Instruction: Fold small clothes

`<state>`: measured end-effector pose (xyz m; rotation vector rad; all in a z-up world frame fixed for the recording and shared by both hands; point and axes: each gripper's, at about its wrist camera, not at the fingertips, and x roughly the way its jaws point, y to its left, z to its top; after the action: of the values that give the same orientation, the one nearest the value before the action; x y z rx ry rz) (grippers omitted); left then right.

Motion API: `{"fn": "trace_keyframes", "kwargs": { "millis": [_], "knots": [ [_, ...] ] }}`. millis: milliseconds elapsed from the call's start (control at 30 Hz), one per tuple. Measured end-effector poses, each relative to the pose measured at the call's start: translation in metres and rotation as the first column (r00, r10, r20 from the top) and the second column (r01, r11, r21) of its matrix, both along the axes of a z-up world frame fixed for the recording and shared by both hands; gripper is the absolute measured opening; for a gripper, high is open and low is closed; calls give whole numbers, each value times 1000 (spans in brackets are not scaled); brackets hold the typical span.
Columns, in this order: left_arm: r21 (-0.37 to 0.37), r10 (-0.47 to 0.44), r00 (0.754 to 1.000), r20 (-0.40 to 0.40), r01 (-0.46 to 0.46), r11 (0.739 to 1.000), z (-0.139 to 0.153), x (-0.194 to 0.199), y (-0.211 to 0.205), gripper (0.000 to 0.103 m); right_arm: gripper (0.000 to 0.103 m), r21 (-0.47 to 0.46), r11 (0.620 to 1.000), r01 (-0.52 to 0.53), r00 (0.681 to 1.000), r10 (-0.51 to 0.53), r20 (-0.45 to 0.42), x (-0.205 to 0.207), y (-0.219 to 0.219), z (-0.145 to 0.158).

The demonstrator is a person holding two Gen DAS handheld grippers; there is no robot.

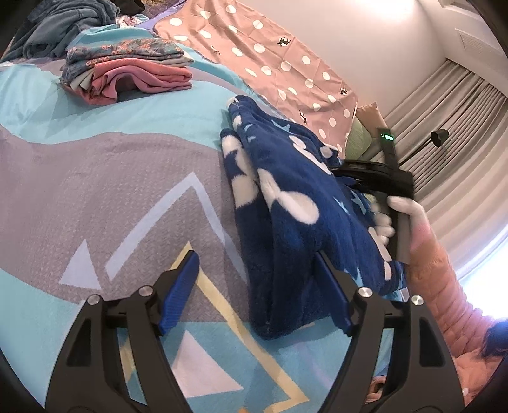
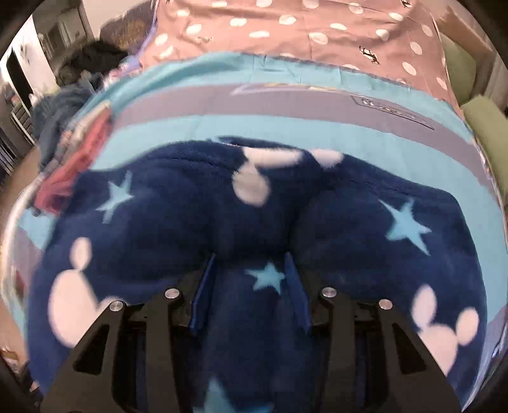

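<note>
A navy fleece garment [image 1: 285, 197] with white mouse heads and pale stars lies bunched on the patterned bedspread [image 1: 95, 159]. My left gripper [image 1: 257, 289] is open wide and low over the bed. The garment's folded near end rests against the inner side of its right finger, and its left finger stands over bare bedspread. My right gripper [image 1: 374, 178] reaches into the garment's far side, held by a gloved hand [image 1: 406, 209]. In the right wrist view, which is blurred, the fleece [image 2: 158, 222] fills the gap of my right gripper [image 2: 250, 292], and the blue pads press on it.
A stack of folded clothes [image 1: 127, 70], pink and floral, sits at the far left of the bed. Behind it is a blue heap [image 1: 63, 22]. A pink polka-dot sheet [image 1: 254, 47] covers the far side. Curtains [image 1: 451, 127] hang at the right.
</note>
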<state>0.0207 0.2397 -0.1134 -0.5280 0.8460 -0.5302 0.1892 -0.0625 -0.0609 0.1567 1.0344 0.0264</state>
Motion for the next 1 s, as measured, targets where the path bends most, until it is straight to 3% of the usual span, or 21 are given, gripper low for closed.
{"fn": "trace_keyframes", "kwargs": {
  "millis": [100, 133, 200, 300, 367, 467, 533, 667, 733, 767, 800, 1000],
  "knots": [
    [-9, 11, 1000, 6, -11, 1000, 2, 2, 4, 75, 46, -5, 994, -113, 985, 113, 133, -55, 18, 36],
    [-17, 12, 1000, 5, -12, 1000, 2, 3, 6, 75, 46, -40, 983, -179, 968, 183, 174, -75, 33, 44],
    [-34, 30, 1000, 2, -30, 999, 3, 8, 13, 75, 55, -124, 930, -346, 905, 366, 218, -121, 73, 48],
    [-48, 84, 996, 16, -83, 995, 10, 13, 27, 75, 69, -282, 795, -537, 779, 596, 197, -182, 135, 31],
    [-64, 112, 993, 31, -110, 992, 16, 13, 34, 75, 74, -429, 693, -579, 699, 693, 175, -216, 172, 16],
    [-63, 133, 989, 58, -130, 990, 24, 7, 43, 75, 74, -541, 583, -607, 618, 773, 141, -239, 205, -4],
    [-70, 136, 989, 56, -132, 989, 24, 2, 47, 75, 74, -595, 545, -591, 612, 783, 110, -244, 215, -17],
    [-106, 124, 991, 49, -119, 987, 20, -2, 51, 76, 74, -704, 480, -523, 648, 761, 38, -237, 229, -47],
    [-144, 89, 995, 49, -81, 986, 19, 2, 48, 78, 77, -752, 474, -457, 661, 747, 70, -232, 226, -52],
    [-166, 55, 997, 48, -47, 985, 17, 7, 44, 79, 86, -779, 469, -416, 662, 744, 94, -230, 228, -53],
    [-187, 10, 999, 45, -1, 982, 16, 17, 38, 79, 87, -794, 466, -390, 659, 744, 113, -230, 230, -53],
    [-269, -159, 987, -8, 152, 951, 6, 87, 5, 83, 87, -799, 482, -359, 668, 731, 140, -218, 237, -56]
  ]
}}
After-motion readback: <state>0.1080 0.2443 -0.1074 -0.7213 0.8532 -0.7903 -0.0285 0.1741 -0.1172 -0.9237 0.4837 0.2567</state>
